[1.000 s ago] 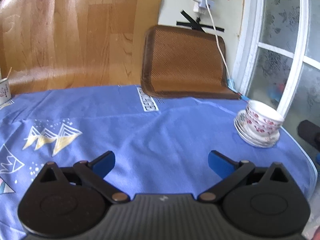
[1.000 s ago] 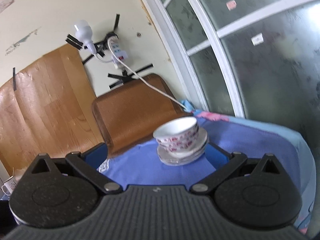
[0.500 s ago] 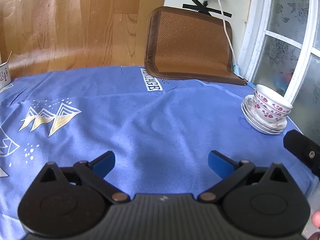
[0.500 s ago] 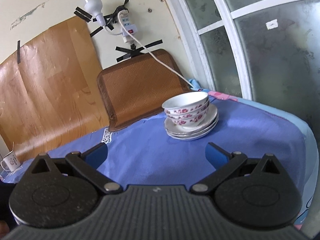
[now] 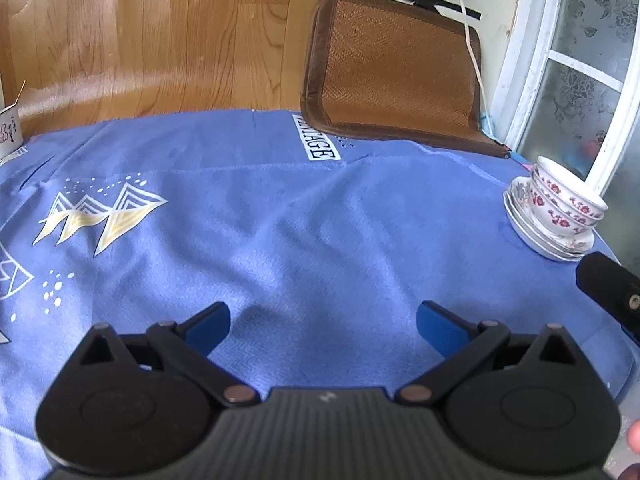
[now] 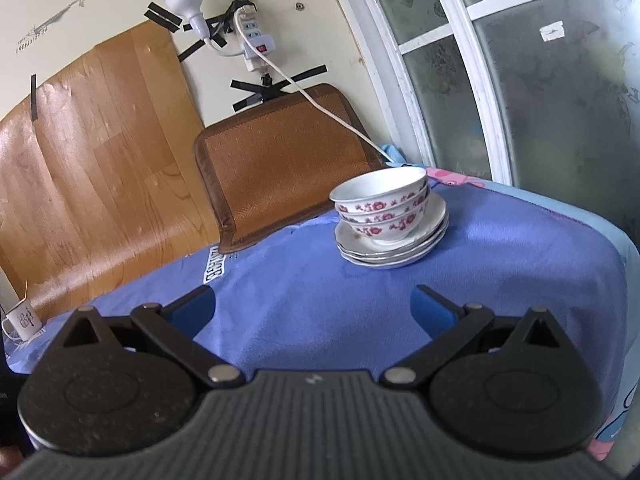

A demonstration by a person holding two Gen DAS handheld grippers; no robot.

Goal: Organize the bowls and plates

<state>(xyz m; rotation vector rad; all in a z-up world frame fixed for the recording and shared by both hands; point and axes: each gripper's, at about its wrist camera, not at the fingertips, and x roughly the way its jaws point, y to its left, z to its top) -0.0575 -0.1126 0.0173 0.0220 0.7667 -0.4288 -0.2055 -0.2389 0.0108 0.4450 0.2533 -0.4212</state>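
Note:
Three nested white bowls with red flowers [image 6: 382, 204] stand on a stack of white plates [image 6: 394, 250] near the table's far right corner; the bowls [image 5: 564, 202] and plates [image 5: 538, 236] also show at the right of the left wrist view. My right gripper [image 6: 312, 306] is open and empty, a short way in front of the stack. My left gripper [image 5: 323, 326] is open and empty over the blue cloth, well left of the stack. A part of the right gripper [image 5: 610, 284] shows at the left view's right edge.
A blue tablecloth [image 5: 248, 220] covers the table. A brown woven mat [image 6: 280, 156] leans against the wall behind it. A white cord [image 6: 320, 108] hangs from a power strip. A white mug [image 6: 22, 320] stands at the far left. A frosted window [image 6: 540, 80] is at the right.
Both grippers have drawn back from the stack and stayed open. In the right wrist view the stack has gone from between the fingers to farther ahead.

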